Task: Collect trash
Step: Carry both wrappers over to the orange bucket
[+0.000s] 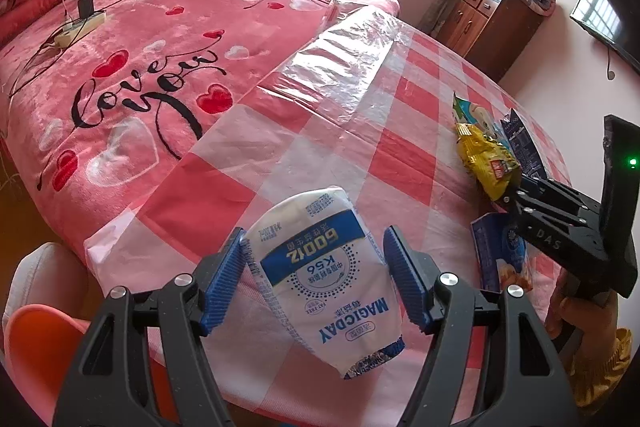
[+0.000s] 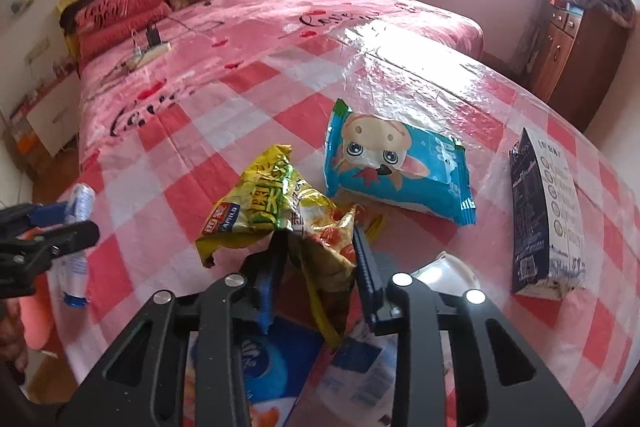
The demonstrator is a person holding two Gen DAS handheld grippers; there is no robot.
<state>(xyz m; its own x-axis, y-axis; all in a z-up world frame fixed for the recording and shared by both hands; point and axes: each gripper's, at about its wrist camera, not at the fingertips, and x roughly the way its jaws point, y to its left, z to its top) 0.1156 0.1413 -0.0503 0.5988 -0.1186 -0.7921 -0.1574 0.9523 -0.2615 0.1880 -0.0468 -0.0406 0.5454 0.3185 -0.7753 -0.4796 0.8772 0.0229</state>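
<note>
My left gripper (image 1: 314, 275) holds a white and blue MAGICDAY pouch (image 1: 324, 283) between its blue pads; the left pad touches it, the right pad stands a little off. The pouch hangs over the table's near edge. My right gripper (image 2: 320, 267) is shut on a crumpled yellow snack wrapper (image 2: 280, 219), lifted slightly above the checked tablecloth (image 2: 160, 163). In the left wrist view the right gripper (image 1: 516, 195) and yellow wrapper (image 1: 488, 159) appear at the right. The left gripper (image 2: 60, 223) with the pouch (image 2: 78, 247) shows at the left of the right wrist view.
A blue cartoon snack pack (image 2: 396, 163) lies behind the yellow wrapper. A dark carton (image 2: 548, 219) lies at the right. A blue and orange box (image 2: 264, 367) and a white cup (image 2: 448, 271) sit under my right gripper. The pink bed (image 1: 140, 67) is behind the table.
</note>
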